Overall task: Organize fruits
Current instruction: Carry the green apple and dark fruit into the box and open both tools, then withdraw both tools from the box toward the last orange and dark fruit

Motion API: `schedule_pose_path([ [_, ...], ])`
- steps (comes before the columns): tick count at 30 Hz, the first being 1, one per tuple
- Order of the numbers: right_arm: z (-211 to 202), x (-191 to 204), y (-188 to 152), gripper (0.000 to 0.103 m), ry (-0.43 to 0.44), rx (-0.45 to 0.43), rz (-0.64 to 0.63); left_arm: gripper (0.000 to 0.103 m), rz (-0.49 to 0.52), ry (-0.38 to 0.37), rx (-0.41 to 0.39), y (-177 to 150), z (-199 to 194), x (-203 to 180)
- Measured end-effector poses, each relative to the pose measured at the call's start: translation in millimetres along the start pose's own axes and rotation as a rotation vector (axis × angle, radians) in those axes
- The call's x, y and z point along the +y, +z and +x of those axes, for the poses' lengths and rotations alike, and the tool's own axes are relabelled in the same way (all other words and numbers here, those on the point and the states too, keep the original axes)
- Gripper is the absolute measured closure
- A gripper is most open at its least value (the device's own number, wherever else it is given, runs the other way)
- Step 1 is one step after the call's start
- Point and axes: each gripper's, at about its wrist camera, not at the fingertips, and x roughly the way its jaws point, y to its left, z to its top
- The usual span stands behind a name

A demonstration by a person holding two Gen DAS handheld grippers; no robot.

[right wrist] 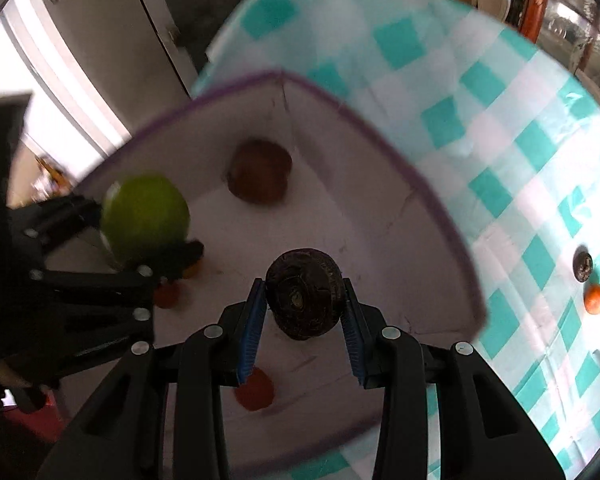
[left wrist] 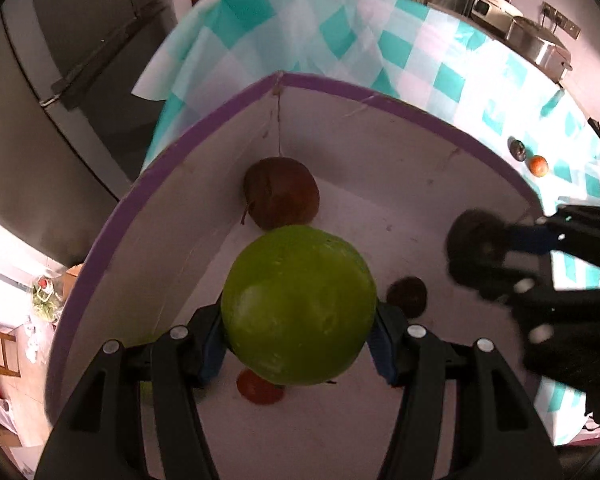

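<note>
My left gripper is shut on a large green apple and holds it inside the white box with a purple rim. My right gripper is shut on a dark brown round fruit over the same box. In the box lie a brown pear-like fruit, a small dark fruit and a small red fruit. The right wrist view shows the brown fruit, the green apple in the left gripper, and small red fruits on the floor of the box.
The box stands on a table with a teal and white checked cloth. A small orange fruit and a small dark fruit lie on the cloth to the right of the box. A grey fridge stands at the left.
</note>
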Motion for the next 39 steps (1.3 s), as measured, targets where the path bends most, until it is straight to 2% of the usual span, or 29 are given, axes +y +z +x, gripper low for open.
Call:
schedule_pose_path([
  [3,24,-1,8,0.066,-0.038,0.084,0.012,0.044,0.024,0.005,0.029,8,16,4],
  [8,47,-2,13,0.066,-0.077,0.152,0.036,0.044,0.011,-0.009,0.067,10,35,11],
  [17,52,1,13,0.064,-0.107,0.154,0.058,0.044,0.002,-0.016,0.099,8,48,19],
  [19,51,-1,12,0.06,-0.113,0.152,0.068,0.044,0.0,-0.011,0.104,9,49,18],
  [20,49,-2,11,0.052,-0.114,0.151,0.077,0.044,-0.001,-0.006,0.106,9,50,19],
  [23,41,-3,10,0.043,-0.105,0.118,0.08,0.043,0.001,0.013,0.102,9,49,18],
  [25,35,0,6,0.042,-0.096,0.096,0.065,0.041,0.003,0.036,0.084,9,43,13],
  [29,14,4,-3,0.041,-0.07,0.025,0.042,0.025,0.013,0.104,-0.005,11,18,1],
  [34,-40,1,-27,0.036,-0.015,-0.135,0.018,0.017,-0.034,0.168,-0.068,4,-13,-14],
  [36,-59,-8,-35,0.035,-0.004,-0.184,0.01,0.013,-0.071,0.194,-0.123,3,-39,-25],
  [39,-95,-25,-62,0.031,0.008,-0.269,0.022,0.005,-0.116,0.191,-0.237,-5,-77,-48],
])
